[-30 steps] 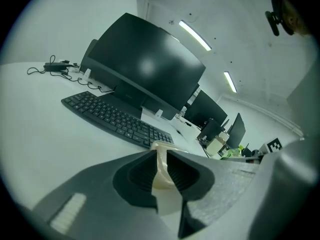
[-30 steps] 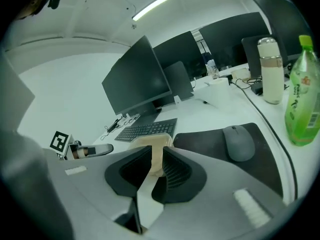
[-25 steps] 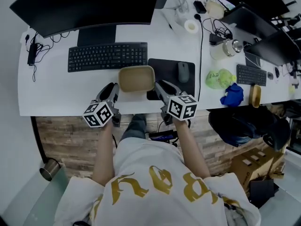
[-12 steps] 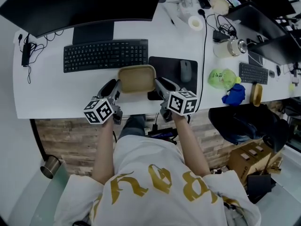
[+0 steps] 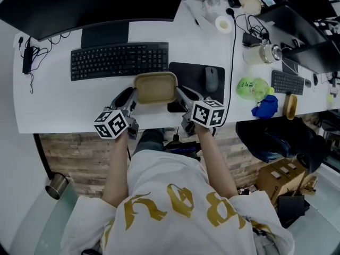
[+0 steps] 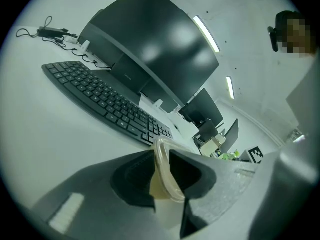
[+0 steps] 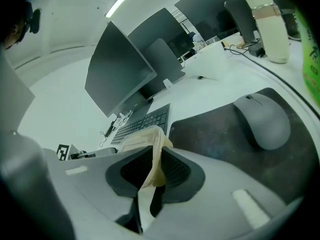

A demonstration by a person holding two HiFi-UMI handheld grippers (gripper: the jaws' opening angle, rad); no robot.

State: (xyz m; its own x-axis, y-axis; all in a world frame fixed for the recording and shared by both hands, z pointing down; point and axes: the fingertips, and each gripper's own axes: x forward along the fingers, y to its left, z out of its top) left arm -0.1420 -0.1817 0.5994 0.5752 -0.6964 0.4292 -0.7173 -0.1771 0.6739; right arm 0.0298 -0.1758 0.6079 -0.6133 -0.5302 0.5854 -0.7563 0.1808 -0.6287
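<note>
Head view gives us one shallow beige rounded-rectangular tray (image 5: 155, 87), held between two claws over the front part of the white desk (image 5: 53, 102). The left claw (image 5: 132, 95) is clenched on the tray's left rim and the right claw (image 5: 179, 93) is clenched on its right rim. Each gripper view shows the thin rim pinched between dark ribbed pads (image 6: 132, 179). The pads hide how far the rim runs into each claw, and we cannot tell whether the tray's underside touches the desk.

Just behind the tray lies one black keyboard (image 5: 119, 60). The tray's right side overlaps one black mouse pad (image 5: 194, 72), which carries one grey mouse (image 5: 211, 79). A second, smaller keyboard (image 5: 287, 82) sits well apart at the right, near one green bottle (image 5: 254, 87). A black monitor (image 5: 79, 7) is cut off by the top edge.
</note>
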